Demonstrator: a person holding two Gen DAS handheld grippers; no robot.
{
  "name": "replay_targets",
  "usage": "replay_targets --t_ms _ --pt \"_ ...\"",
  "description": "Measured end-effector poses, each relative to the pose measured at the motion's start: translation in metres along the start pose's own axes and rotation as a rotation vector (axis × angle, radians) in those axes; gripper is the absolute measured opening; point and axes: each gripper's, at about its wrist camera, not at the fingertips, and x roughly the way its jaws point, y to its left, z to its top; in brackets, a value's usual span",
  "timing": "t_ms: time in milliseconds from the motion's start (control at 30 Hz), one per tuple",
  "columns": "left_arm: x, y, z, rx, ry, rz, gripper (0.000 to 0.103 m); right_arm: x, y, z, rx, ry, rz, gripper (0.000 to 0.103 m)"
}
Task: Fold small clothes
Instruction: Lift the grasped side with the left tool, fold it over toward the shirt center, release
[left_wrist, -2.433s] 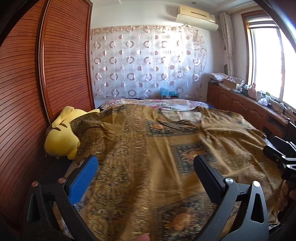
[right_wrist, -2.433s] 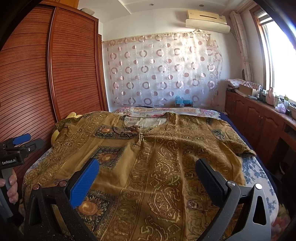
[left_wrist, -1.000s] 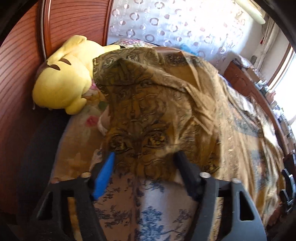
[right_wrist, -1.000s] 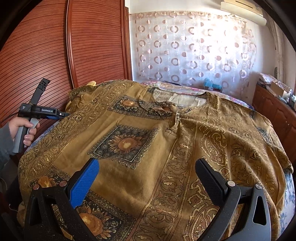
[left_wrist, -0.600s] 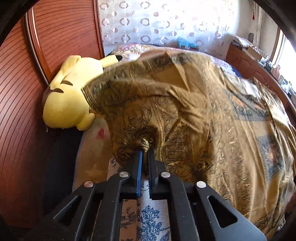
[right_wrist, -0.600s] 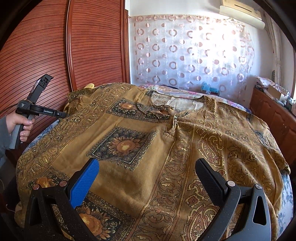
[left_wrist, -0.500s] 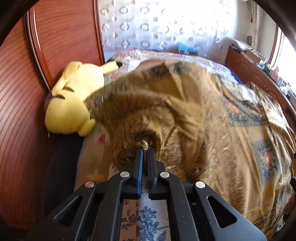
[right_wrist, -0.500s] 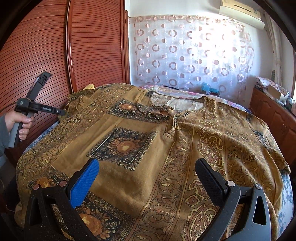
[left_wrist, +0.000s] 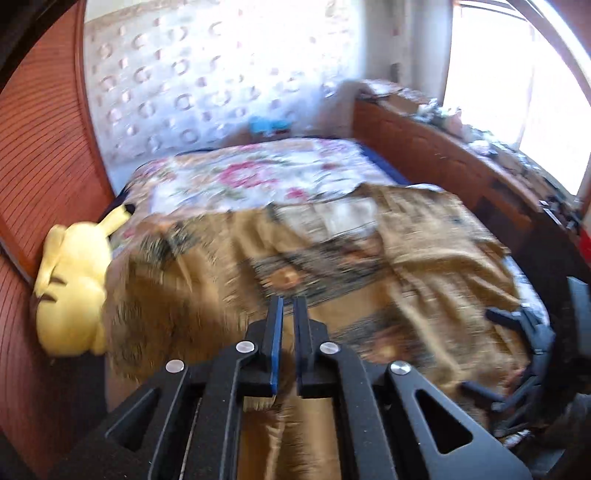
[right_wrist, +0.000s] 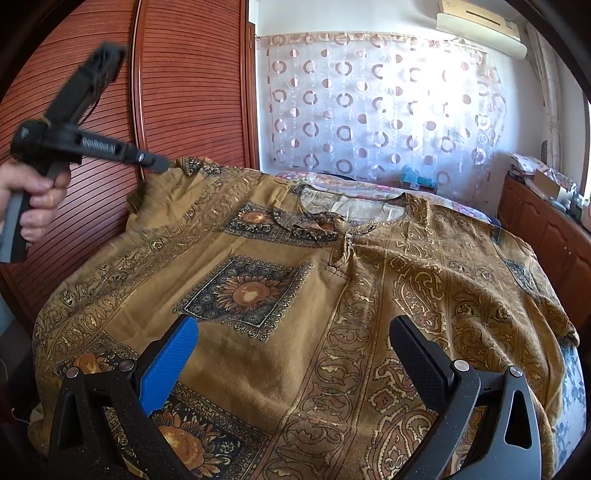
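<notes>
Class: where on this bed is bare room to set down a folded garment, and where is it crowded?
Free: the floral bedspread between the curtain and the brown tunic. Crowded: the tunic covers the near bed; a yellow plush toy fills the wardrobe-side edge.

A bedroom: a slatted red-brown wardrobe stands beside the bed. A sheer circle-patterned curtain covers the far wall under an air conditioner. Low wooden cabinets sit below a bright window.
</notes>
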Motion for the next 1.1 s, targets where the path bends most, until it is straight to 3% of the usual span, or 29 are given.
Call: replay_targets --t_ms 33,100,200,500,733,933,1033,1100 --pt "-0.008 -0.003 0.000 0.006 -0.019 -0.012 0.027 0.000 0.000 0.000 0.000 -0.001 0.001 0.103" --pt "-0.016 -0.001 0.000 0.008 -0.043 -0.013 0.053 0.000 0.000 0.000 0.000 -0.003 0.000 0.103" --pt "-0.020 0.016 -0.007 -0.001 -0.046 0.011 0.076 0.000 0.000 0.000 0.000 -0.001 0.001 0.103" --pt "0.023 0.102 -0.049 -0.226 0.034 0.128 0.077 0.000 0.000 0.000 0.000 0.000 0.000 0.103" --pt "0.056 0.132 -0.075 -0.288 0.047 0.218 0.077 -0.001 0.000 0.000 -0.005 0.000 -0.004 0.103" --pt "0.064 0.148 -0.084 -0.357 0.018 0.206 0.077 0.000 0.001 0.000 -0.010 0.005 -0.007 0.103" --pt "0.066 0.147 -0.086 -0.343 0.005 0.213 0.077 0.000 0.001 0.000 -0.008 0.003 -0.008 0.103" --pt "0.065 0.147 -0.086 -0.339 0.002 0.209 0.065 0.000 0.001 0.000 -0.007 0.000 -0.006 0.103"
